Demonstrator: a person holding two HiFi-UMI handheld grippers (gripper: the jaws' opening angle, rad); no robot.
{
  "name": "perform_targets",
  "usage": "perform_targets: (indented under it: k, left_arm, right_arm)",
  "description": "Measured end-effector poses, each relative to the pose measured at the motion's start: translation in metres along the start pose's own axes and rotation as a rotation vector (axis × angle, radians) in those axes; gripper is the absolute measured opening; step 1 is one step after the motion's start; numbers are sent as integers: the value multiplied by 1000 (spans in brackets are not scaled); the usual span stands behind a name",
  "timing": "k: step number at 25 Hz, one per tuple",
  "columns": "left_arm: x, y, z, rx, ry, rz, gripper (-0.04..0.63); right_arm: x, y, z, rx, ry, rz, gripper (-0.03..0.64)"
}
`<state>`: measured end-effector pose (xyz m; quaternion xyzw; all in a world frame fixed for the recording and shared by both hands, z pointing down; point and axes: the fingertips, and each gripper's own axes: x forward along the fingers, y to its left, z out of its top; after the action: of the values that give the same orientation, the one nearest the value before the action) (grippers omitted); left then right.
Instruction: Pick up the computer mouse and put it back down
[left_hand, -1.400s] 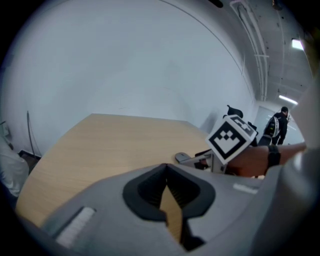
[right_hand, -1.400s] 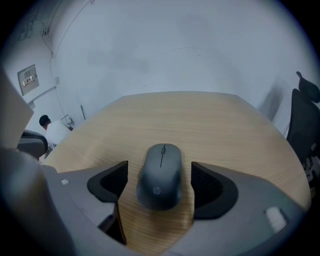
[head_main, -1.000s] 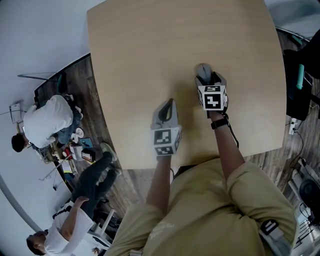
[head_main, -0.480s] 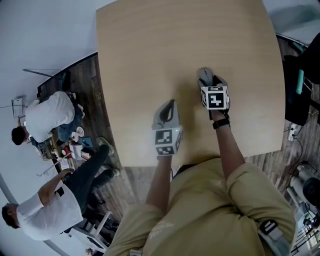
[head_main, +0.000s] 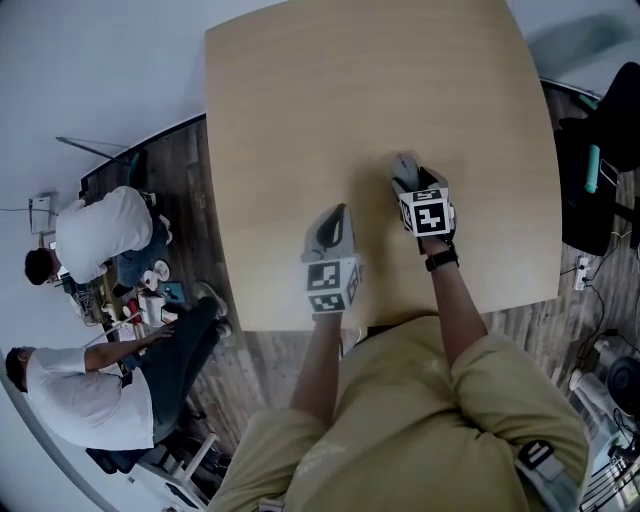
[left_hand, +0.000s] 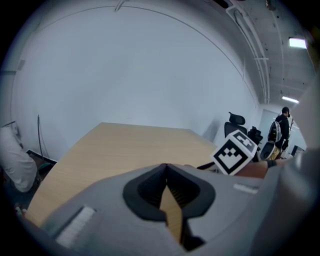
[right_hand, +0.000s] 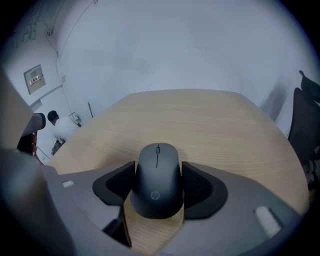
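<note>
A dark grey computer mouse (right_hand: 157, 180) sits between the pads (right_hand: 200, 187) of my right gripper (right_hand: 157, 170), which press on both its sides just above the wooden table (right_hand: 210, 125). In the head view only the mouse's front (head_main: 403, 166) shows ahead of the right gripper (head_main: 411, 182), over the table's right middle. My left gripper (head_main: 337, 212) hovers to the left of it, nearer the front edge, its jaws shut with nothing between them. In the left gripper view its tips (left_hand: 166, 168) meet over the tabletop (left_hand: 125, 145).
The table (head_main: 300, 100) carries nothing else. Left of it, on the floor, two people (head_main: 95, 240) are among small items. A black office chair (head_main: 600, 170) stands to the right. The right gripper's marker cube (left_hand: 234, 152) shows in the left gripper view.
My right gripper has drawn a little toward the body with the mouse between its jaws. The left gripper has barely shifted in the picture. A person at the lower left has moved.
</note>
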<state>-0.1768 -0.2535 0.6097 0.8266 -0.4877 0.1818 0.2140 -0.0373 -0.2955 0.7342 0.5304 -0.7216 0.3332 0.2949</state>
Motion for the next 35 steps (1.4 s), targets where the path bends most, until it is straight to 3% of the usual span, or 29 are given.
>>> perform_targets:
  k: [6,18,28,35]
  left_arm:
    - [-20,-8,17,6,-64,4,2]
    - [-102,-18,96,31,-299,19,2]
    - [-177,-61,137,100,-455,-5,2]
    - [-217,-111,152,151,-536,-46,2]
  right_arm:
    - [-53,9,31,-44,-165,-8,298]
    - [-235,71,111,-166,-602,-11,298]
    - [-364,91,107,-170,-865,-40,298]
    - [-415,96,85,-161,-967,-42,298]
